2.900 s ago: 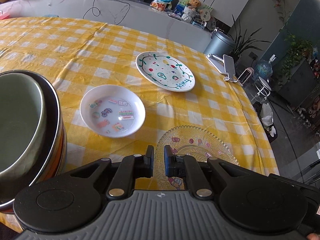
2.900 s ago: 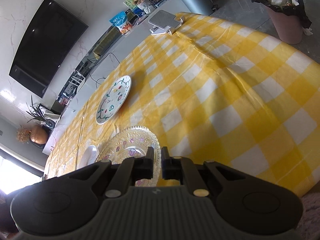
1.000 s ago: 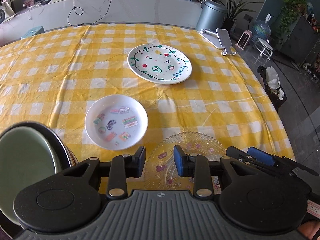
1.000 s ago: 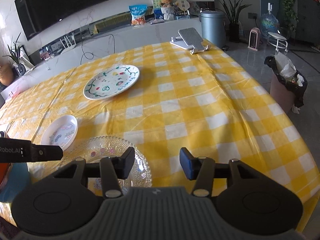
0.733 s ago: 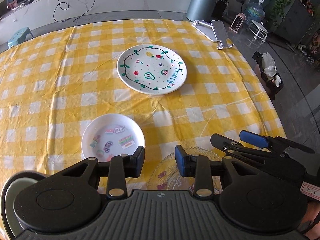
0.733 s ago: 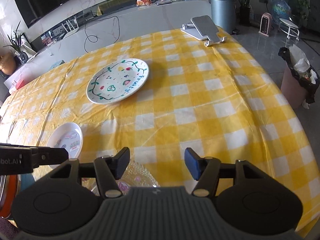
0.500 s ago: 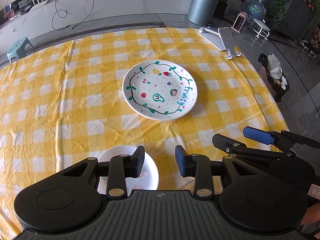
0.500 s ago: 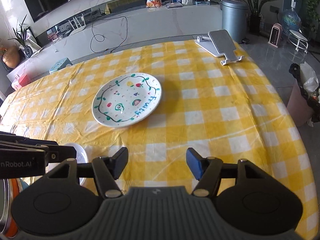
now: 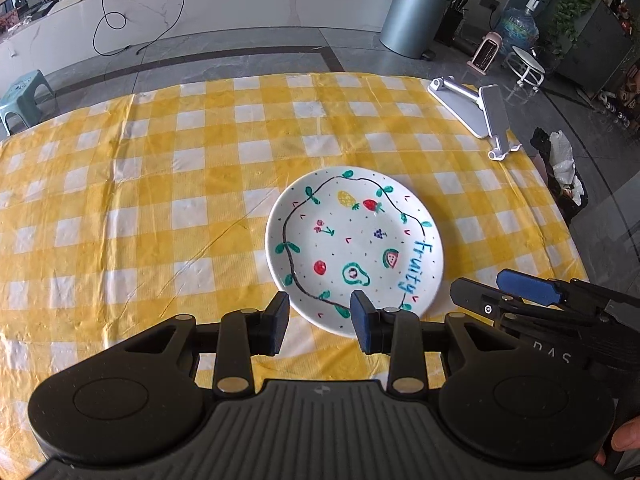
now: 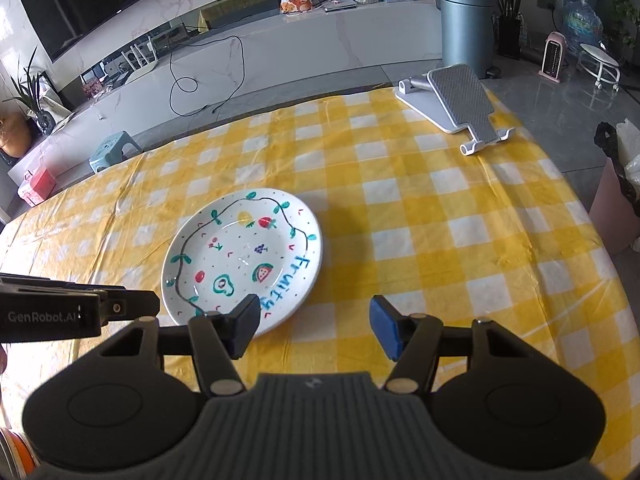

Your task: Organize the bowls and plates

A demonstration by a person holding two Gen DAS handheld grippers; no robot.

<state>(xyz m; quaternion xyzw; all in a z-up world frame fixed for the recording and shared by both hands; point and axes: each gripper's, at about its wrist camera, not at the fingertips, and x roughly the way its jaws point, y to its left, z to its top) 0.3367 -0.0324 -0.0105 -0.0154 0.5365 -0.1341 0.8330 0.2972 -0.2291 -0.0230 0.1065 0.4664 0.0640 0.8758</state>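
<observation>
Painted plate [image 9: 354,250] flat on yellow-checked surface [image 9: 140,216], phone stand [image 9: 478,114] well beyond it near far corner. Left gripper [image 9: 320,322] just above plate's near rim — jaws spread, nothing between. Right gripper [image 10: 314,330] beside plate's near-right edge — jaws closing, empty, one fingertip over rim.

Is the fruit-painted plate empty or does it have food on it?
Empty: the fruit-painted plate shows only its painted design, lying flat on the tablecloth.
</observation>
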